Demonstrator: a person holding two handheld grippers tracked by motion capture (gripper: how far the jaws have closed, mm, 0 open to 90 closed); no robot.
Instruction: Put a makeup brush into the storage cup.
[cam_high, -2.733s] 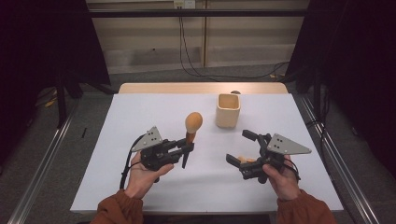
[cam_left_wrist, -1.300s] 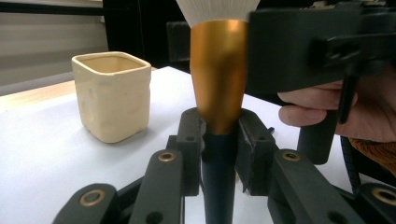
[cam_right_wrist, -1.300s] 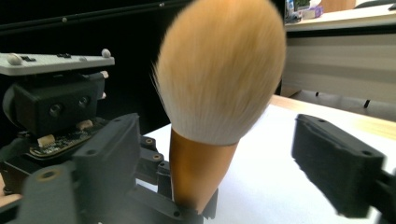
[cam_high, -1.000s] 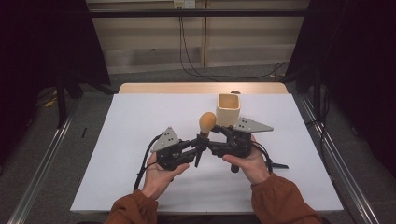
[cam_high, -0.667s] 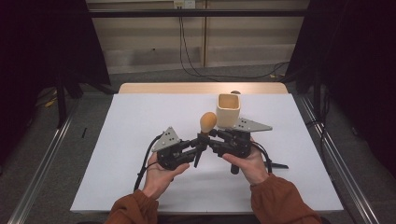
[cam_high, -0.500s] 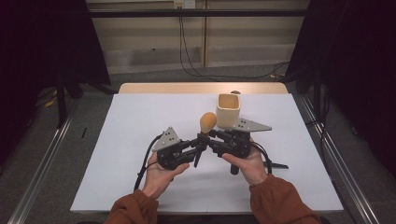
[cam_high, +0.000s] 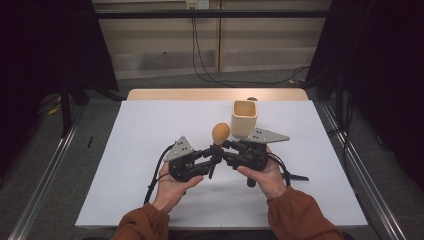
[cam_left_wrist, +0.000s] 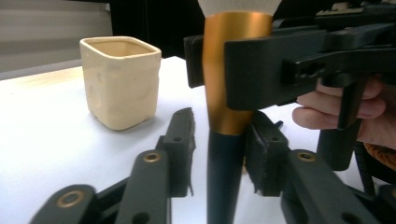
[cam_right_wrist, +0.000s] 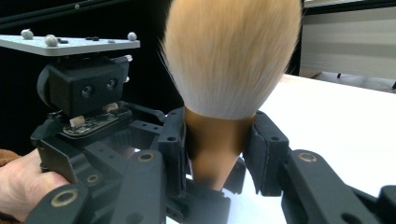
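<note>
The left gripper (cam_high: 212, 161) has just been opening its jaws. They now stand narrowly apart with the dark handle (cam_left_wrist: 225, 177) of the makeup brush (cam_high: 220, 133) between them. In the left gripper view a sliver of table (cam_high: 150, 130) shows between one pad and the handle, so these jaws no longer press on it.

The brush stands upright between the two grippers, bristles up, above the table rather than on it. It looks light, so weight should be no trouble. The handle is slim, stiff and glossy, and it would likely slide in a loose pinch. The golden ferrule (cam_left_wrist: 229, 70) is stiff too, but it tapers downward, so a grip there could creep. The bristles (cam_right_wrist: 231, 56) are soft and splay easily, and they are no place to take hold.

The right gripper (cam_right_wrist: 219, 144) has just been closing. Its jaws sit on either side of the ferrule, just under the bristles, and the pads press on the metal. That seems the sound place to hold: firm, near the heavier end, and clear of the hairs.

Beyond the right jaws, well apart from the brush, stands a cream square cup (cam_left_wrist: 120, 79), upright and open at the top.
</note>
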